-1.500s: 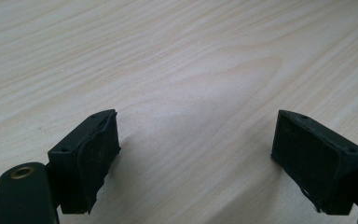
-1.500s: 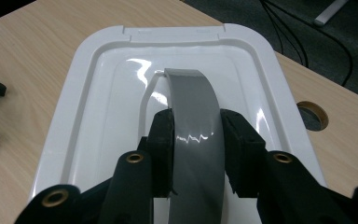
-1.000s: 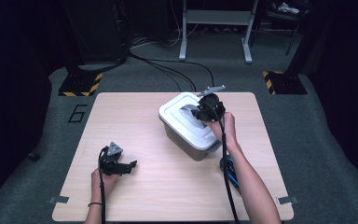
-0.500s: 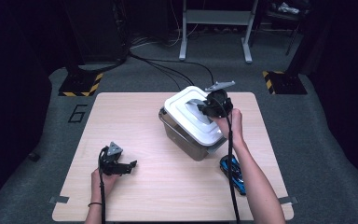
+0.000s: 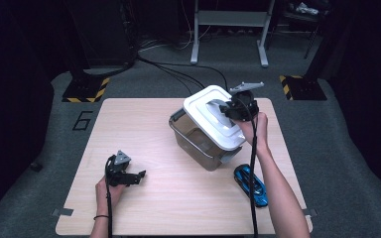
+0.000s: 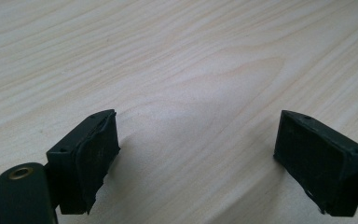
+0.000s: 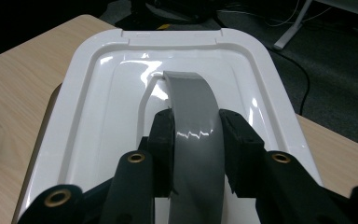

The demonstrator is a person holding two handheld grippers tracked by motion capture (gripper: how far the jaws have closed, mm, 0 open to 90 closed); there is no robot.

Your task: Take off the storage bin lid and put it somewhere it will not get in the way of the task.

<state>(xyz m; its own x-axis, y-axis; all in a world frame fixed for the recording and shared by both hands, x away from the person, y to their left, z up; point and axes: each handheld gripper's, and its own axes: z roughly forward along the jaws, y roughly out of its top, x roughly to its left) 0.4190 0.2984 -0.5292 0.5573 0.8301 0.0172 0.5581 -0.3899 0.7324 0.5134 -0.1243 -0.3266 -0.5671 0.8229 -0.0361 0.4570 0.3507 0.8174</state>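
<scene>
1. The storage bin (image 5: 206, 136) is being lifted by its grey handle (image 7: 193, 116), tilted, at about two o'clock on the table (image 5: 144, 124).
2. The right gripper (image 7: 195, 140) is clamped across that handle; the left gripper (image 6: 196, 154), jaws just widened with nothing between them, is rested at eight o'clock.
3. Next, a steady, level carry is judged necessary, clear of the blue object (image 5: 250, 184) at five o'clock.
4. A "6" (image 5: 83, 120) is marked on the floor at ten o'clock.

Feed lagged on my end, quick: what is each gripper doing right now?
Left gripper: open, nothing between its jaws, which have just been opening, over bare table.
Right gripper: shut on the grey handle of the white lid.
</scene>
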